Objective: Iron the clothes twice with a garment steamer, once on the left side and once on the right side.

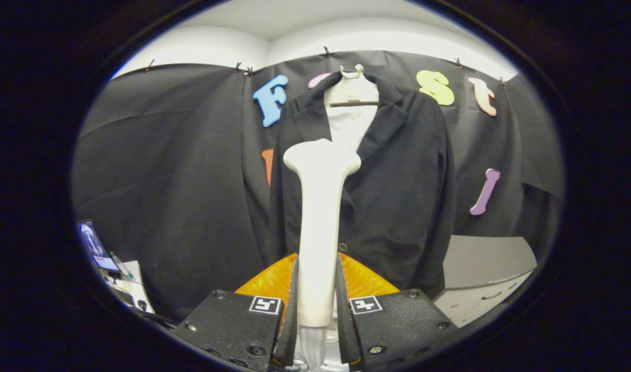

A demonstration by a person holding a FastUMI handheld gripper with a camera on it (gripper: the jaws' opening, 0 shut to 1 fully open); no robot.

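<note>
The gripper [318, 315] had its jaws clamped on the smooth white garment steamer [319, 217], its flared head upright just before the dark woollen jacket [398, 170] on a pale hanger [352, 90].

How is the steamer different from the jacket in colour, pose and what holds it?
The steamer is pale and rigid, while the jacket is dark and soft. The steamer stands upright between the fingers of the gripper, which press on its handle; the jacket hangs from a hanger on the booth wall. The steamer is narrow, the jacket broad. Both are upright, and the steamer head is in front of the jacket's lapel.
</note>
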